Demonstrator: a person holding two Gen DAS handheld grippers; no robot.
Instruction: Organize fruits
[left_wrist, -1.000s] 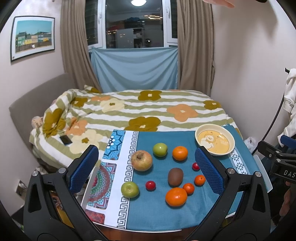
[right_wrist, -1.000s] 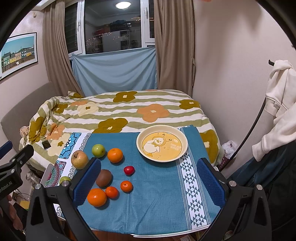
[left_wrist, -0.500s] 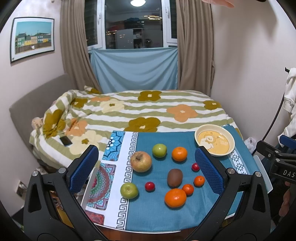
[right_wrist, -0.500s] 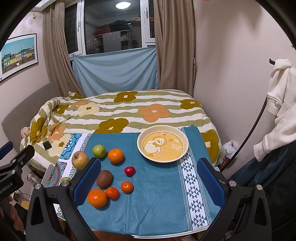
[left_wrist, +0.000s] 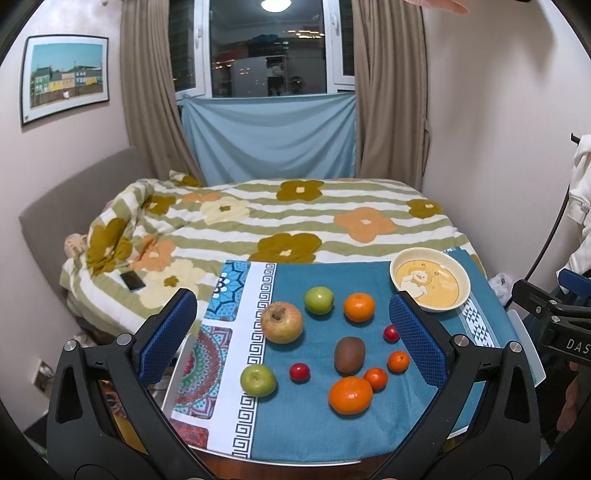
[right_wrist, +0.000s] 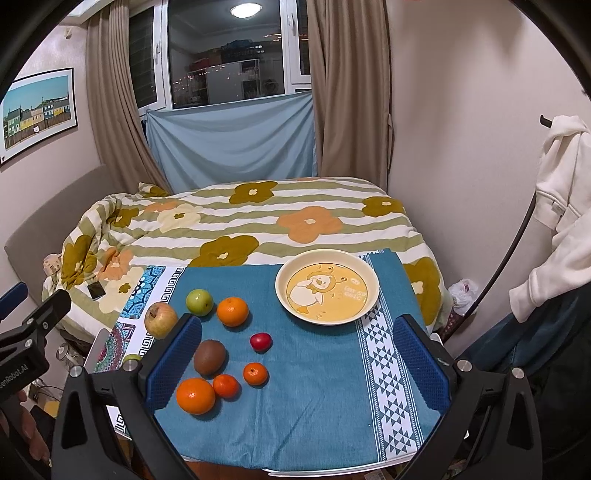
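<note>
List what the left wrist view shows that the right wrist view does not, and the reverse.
Only the left wrist view shows the near green apple whole and the second small red fruit beside it. Only the right wrist view shows the white hooded garment in full. Both share the brown kiwi, the cream cartoon bowl, still empty, and the blue tablecloth.

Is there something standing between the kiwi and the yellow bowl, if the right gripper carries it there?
Only the small red fruit lies roughly on the line from the kiwi to the yellow bowl. It is low, so a lifted kiwi should pass over it. The bowl itself is empty, and the right gripper is open.
</note>
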